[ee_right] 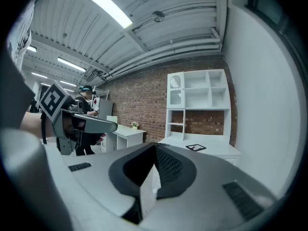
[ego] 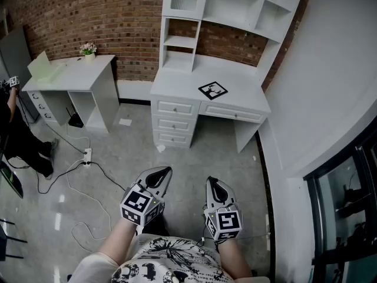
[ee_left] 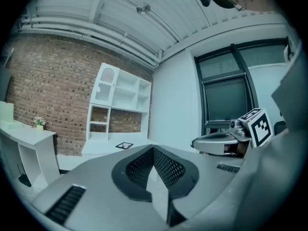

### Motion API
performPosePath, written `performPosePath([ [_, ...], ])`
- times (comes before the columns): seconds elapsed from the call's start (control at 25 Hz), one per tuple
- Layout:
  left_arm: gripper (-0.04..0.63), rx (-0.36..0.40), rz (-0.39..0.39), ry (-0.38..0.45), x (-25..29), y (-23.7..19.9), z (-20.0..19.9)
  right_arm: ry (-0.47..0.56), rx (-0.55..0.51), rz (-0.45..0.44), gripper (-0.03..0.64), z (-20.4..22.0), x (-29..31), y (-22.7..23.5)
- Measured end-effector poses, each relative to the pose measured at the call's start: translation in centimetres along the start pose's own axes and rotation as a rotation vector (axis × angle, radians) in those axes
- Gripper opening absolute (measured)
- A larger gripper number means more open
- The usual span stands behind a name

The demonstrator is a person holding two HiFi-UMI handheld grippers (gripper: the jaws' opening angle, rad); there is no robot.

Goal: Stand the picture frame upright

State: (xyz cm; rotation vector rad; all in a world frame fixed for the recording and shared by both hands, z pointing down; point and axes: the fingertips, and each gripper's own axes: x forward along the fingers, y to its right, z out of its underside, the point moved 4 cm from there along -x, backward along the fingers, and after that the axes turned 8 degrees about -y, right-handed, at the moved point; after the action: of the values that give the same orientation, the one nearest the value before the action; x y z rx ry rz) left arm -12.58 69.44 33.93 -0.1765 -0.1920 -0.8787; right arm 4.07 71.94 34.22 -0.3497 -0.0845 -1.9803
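Head view, far left edge: a person (ego: 13, 135) in dark clothes, mostly cut off. Upper left: small white desk (ego: 76, 76) w/ a flower pot (ego: 89, 50) at its back edge & a pale box (ego: 41, 65) on its left end. Below it, on the grey floor (ego: 191, 158), a power strip (ego: 87, 155) w/ cables trailing. Bottom centre: L gripper (ego: 166, 171), jaws pressed tight together, nothing btwn them, held in the air over the floor. Just right of it, R gripper (ego: 210, 181), jaws likewise closed up & empty. Both point up-frame toward the big white desk (ego: 177, 91) w/ drawers & shelf hutch, top centre. Picture frame (ego: 212, 89) lies flat on that desktop, right of its middle, well apart from both grippers. Brick wall (ego: 88, 10) runs behind both desks. Plain white wall (ego: 330, 87) fills the right side, dark window (ego: 347, 205) at lower right.
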Motion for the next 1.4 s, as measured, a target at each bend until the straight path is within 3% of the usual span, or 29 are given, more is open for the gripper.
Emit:
performPosePath([
  [0.6,0.011,-0.023,-0.009,-0.031,0.5,0.5,0.3,-0.012,0.05,0.028,0.008,1.3,-0.1,1.2],
  [0.84,0.011,-0.014,-0.012,-0.06,1.1,0.7,1.5,-0.024,0.155,0.017,0.008,2.5,0.7,2.6],
  [1.08,0.011,-0.108,-0.017,-0.068,3.3,-2.6,2.2,-0.034,0.185,-0.002,0.008,2.9,3.9,3.3],
  [1.28,0.011,-0.106,-0.033,-0.058,7.9,-6.8,0.7,-0.052,0.073,0.067,0.008,1.6,8.3,6.1],
  [1.4,0.011,-0.112,-0.016,-0.061,11.0,-9.8,-0.1,-0.064,0.061,0.084,0.008,0.5,11.9,7.3],
])
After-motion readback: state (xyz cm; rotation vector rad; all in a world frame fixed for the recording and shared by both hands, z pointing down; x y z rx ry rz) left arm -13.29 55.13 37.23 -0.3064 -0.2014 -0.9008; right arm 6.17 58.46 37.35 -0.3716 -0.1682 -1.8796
